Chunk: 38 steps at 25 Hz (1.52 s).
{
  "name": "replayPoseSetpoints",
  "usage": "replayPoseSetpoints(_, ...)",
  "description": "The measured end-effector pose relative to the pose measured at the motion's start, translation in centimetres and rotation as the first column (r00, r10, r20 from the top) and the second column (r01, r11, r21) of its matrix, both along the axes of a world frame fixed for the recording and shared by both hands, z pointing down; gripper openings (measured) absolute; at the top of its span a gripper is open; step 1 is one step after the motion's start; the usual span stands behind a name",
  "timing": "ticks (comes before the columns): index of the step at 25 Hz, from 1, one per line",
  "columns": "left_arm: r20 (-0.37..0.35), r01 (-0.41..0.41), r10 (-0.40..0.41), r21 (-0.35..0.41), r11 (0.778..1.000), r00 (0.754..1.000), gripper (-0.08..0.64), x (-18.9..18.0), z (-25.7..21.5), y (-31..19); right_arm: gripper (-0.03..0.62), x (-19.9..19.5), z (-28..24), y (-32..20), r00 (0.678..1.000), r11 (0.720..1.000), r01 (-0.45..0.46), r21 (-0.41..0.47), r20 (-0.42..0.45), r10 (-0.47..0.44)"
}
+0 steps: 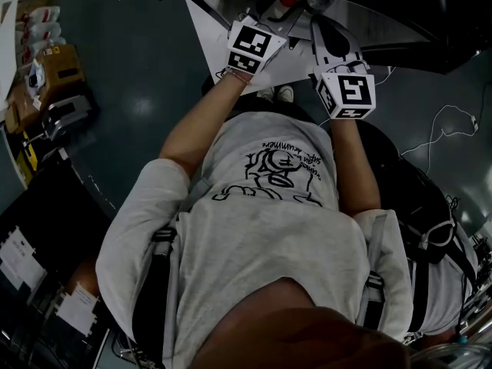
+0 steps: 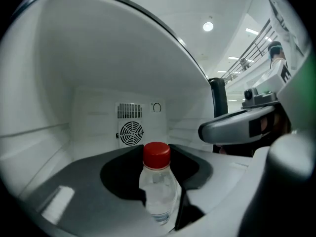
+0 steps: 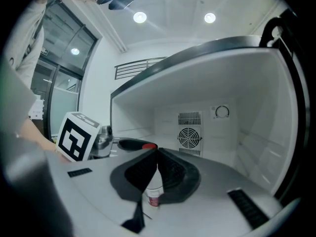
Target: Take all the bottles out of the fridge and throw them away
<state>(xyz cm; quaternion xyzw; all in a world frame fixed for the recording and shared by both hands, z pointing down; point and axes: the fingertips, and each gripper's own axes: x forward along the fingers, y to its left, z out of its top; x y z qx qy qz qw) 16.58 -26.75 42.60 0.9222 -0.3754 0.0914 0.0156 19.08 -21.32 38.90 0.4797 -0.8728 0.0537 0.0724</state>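
Red-capped bottle (image 2: pixel 157 186) is clamped in the jaws of your left gripper (image 2: pixel 157 174). Right gripper (image 3: pixel 157 154) jaws look together, empty. Looks like the pull-out step, so clear the fridge (image 2: pixel 94 107), then bin it.

A clear plastic bottle (image 2: pixel 159 189) with a red cap (image 2: pixel 157 155) stands upright, clamped between the jaws of the left gripper (image 2: pixel 158 201) at the front of the open fridge (image 2: pixel 98 83). The fridge is white inside, with a round fan grille (image 2: pixel 131 132) on its back wall.

Round lights (image 3: pixel 139 17) are shining from the white ceiling (image 3: pixel 173 31), tall glass panes (image 3: pixel 61 102) are standing by a white wall (image 3: pixel 96 78), and a thin white cable (image 1: pixel 450 125) is lying on the dark shiny floor (image 1: pixel 138 68).
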Motion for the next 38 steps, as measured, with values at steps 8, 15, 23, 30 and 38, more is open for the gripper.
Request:
replayPoseSetpoints(8, -0.011, -0.019, 0.019, -0.01, 1.0, 1.0, 0.161, 0.5, -1.1, 1.9, 0.009, 0.6, -0.3, 0.5, 1.0, 1.0, 0.006, 0.001, -0.002, -0.006)
replayPoseSetpoints(15, -0.005, -0.024, 0.024, -0.041, 0.999, 1.0, 0.161, -0.2, -1.9, 3.4, 0.009, 0.5, -1.2, 1.0, 1.0, 1.0, -0.004, -0.016, 0.006, 0.004)
replayPoseSetpoints(23, -0.017, -0.041, 0.04, -0.026, 0.999, 0.999, 0.161, -0.1, -3.4, 5.0, 0.009, 0.5, -2.2, 1.6, 1.0, 1.0, 0.007, -0.009, 0.006, -0.007)
replayPoseSetpoints(30, -0.05, -0.067, 0.065, -0.03, 0.997, 0.997, 0.161, 0.1, -5.3, 6.4, 0.009, 0.3, -3.3, 2.2, 1.0, 1.0, 0.015, -0.004, -0.001, -0.015)
replayPoseSetpoints(38, -0.056, -0.084, 0.082, -0.026, 0.996, 0.995, 0.161, 0.2, -7.1, 7.7, 0.009, 0.6, -5.2, 2.9, 1.0, 1.0, 0.019, 0.008, 0.003, -0.019)
